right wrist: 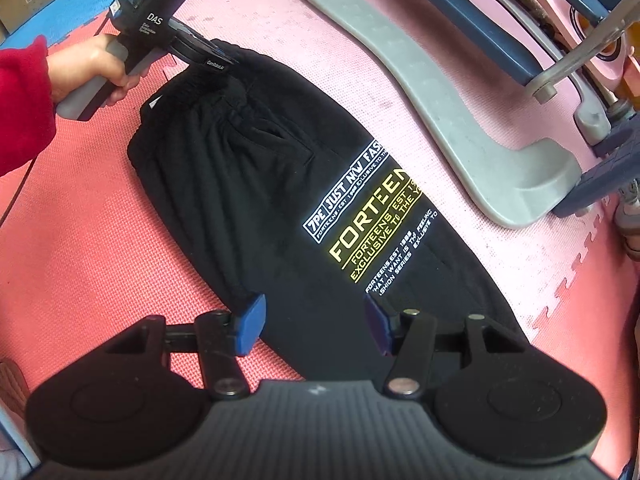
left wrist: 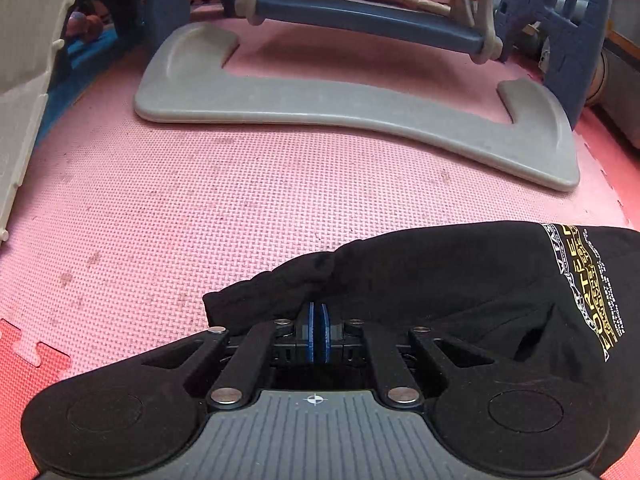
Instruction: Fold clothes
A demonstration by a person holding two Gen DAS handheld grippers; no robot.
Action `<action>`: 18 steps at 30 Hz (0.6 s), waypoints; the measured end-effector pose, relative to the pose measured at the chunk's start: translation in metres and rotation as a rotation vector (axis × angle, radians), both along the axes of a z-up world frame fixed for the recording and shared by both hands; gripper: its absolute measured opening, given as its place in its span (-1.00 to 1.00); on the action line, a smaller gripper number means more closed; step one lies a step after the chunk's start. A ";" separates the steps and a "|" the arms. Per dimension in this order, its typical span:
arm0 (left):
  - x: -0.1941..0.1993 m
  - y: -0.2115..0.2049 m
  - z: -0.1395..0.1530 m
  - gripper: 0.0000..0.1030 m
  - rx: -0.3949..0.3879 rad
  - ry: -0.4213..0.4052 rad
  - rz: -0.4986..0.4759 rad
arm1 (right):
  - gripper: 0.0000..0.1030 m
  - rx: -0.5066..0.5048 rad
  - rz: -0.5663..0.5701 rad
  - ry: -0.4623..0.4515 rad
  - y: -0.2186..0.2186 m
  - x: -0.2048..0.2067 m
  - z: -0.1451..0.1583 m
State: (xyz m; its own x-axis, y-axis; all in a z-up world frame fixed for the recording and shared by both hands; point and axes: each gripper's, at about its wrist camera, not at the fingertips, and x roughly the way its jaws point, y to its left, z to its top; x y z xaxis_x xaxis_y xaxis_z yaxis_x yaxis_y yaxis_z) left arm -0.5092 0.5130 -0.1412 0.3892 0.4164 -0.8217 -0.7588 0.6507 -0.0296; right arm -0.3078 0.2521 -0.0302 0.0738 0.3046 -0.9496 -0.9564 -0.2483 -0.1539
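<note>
Black trousers (right wrist: 280, 184) lie on pink foam floor mat (right wrist: 100, 208); near end hidden under our right tongs (right wrist: 316, 324), spread wide, empty. Long axis runs from them diagonally to left tongs (left wrist: 319, 316), pinched on waistband. We read "FORTEENS", "JUST NW FAS…", "DAS".

The floor is covered by interlocking foam mats (left wrist: 168, 184), pale pink ahead of the fingers and a deeper coral (right wrist: 100, 216) nearer them, joined along toothed seams. The textured mat shows scattered dark marks. A black garment (right wrist: 280, 184) with white and yellow print lies flat on the mats, running from just below the right fingers out to the left fingers. Beyond it, well ahead of the fingers, a grey U-shaped plastic base (left wrist: 352, 108) rests directly on the mat.
</note>
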 end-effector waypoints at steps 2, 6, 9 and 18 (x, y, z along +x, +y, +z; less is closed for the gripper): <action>0.006 -0.012 0.006 -0.78 0.003 0.006 -0.025 | 0.06 0.002 -0.001 0.001 0.000 0.001 0.000; 0.019 -0.037 0.019 -0.78 0.008 0.015 -0.078 | 0.07 0.007 -0.003 0.002 -0.001 0.003 0.001; 0.044 -0.076 0.025 -0.77 -0.007 -0.025 -0.205 | 0.07 0.010 -0.004 0.003 -0.001 0.005 0.001; 0.074 -0.159 -0.004 -0.77 -0.084 0.022 -0.414 | 0.07 0.005 -0.002 0.015 -0.006 0.008 0.000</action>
